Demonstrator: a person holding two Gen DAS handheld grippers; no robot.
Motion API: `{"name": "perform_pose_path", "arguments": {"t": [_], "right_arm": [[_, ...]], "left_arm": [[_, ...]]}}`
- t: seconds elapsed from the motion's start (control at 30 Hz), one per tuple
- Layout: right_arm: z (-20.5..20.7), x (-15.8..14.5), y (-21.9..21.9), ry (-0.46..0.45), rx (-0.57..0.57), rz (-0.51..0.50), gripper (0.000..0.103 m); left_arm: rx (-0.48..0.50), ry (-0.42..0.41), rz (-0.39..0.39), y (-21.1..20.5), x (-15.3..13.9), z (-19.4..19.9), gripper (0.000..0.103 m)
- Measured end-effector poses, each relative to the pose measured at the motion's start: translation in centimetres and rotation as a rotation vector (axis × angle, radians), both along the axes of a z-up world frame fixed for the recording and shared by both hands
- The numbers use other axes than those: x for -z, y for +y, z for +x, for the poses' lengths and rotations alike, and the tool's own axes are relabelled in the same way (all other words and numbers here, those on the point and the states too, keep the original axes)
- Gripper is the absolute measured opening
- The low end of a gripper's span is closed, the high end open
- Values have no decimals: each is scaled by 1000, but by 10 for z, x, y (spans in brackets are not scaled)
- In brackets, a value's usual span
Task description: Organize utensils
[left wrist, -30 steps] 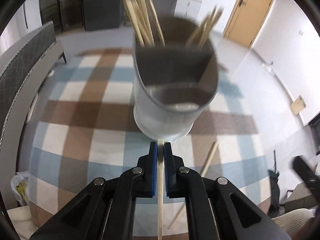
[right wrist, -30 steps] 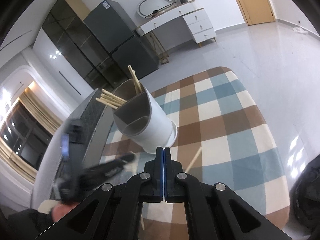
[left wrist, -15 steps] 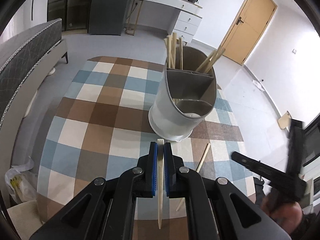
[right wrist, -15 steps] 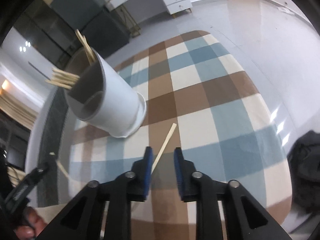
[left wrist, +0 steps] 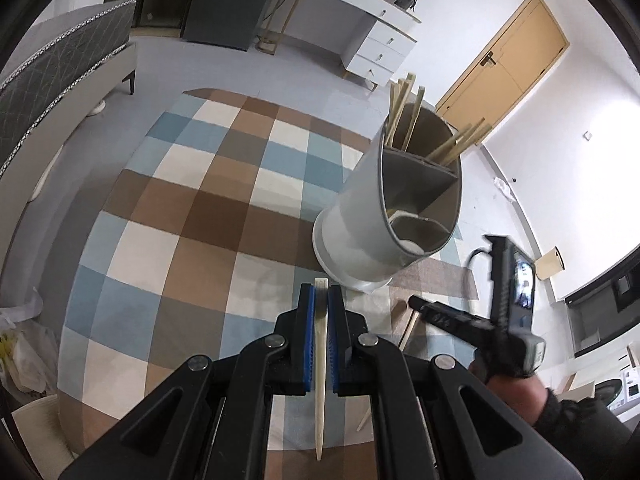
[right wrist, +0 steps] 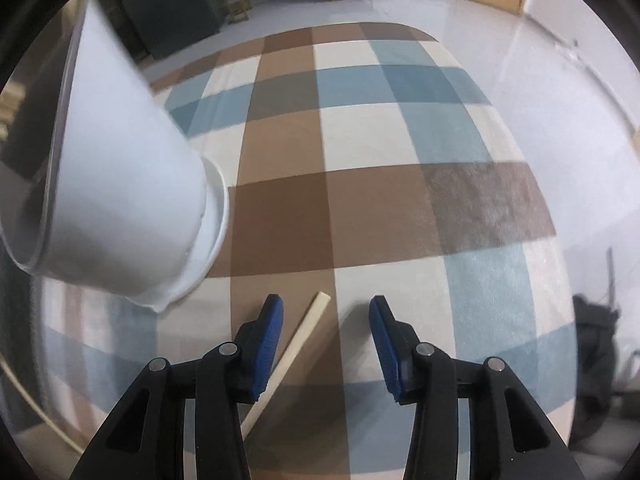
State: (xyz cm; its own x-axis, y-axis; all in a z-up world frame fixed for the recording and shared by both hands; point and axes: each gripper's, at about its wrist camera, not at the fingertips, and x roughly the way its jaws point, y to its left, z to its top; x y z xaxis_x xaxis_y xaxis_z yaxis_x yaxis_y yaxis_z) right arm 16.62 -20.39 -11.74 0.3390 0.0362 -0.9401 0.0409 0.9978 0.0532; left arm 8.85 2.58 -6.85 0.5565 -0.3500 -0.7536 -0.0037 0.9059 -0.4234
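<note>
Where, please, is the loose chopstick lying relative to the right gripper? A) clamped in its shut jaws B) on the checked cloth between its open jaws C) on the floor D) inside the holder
B: the chopstick lies flat on the cloth between the blue pads of the right gripper, whose jaws, just opened, stand clear of it.

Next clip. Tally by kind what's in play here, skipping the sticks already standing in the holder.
Chopsticks: 2 (held chopstick, loose chopstick on the cloth)
Divided holder: 1
Grippers: 2 (left gripper, right gripper)
Total: 5
</note>
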Motion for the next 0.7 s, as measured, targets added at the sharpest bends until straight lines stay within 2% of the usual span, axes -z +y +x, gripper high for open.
{"name": "perform_pose_path", "arguments": {"t": [0.07,0.1,0.13,0.2,0.27,0.37,0.53,0.7], "right_arm": [[-3,-1,11,-19,-21,-67,31],[-6,-1,13,-31,-25,-58,17],[-8,-2,14,-37,-23,-59,10],[-14,-4,14,-47,-15,-35,6],[-20,-5,12,-53,-8,3,5],[-35,-17,4,-107,8,96,5],[-74,-57,-18,-227,22,257,5],[-108,-85,-29,-320,25,314,5]], "left_arm": [[2,-8,3,1,-2,-1,2],[4,-15,7,1,-4,-3,2],[4,-18,10,1,-4,-4,2],[2,-19,13,2,-5,-5,2],[-2,-22,16,3,-7,-7,2],[4,-37,38,-1,-12,-11,2],[33,-73,75,-13,-28,-21,2],[63,-93,129,-26,-42,-32,2]]}}
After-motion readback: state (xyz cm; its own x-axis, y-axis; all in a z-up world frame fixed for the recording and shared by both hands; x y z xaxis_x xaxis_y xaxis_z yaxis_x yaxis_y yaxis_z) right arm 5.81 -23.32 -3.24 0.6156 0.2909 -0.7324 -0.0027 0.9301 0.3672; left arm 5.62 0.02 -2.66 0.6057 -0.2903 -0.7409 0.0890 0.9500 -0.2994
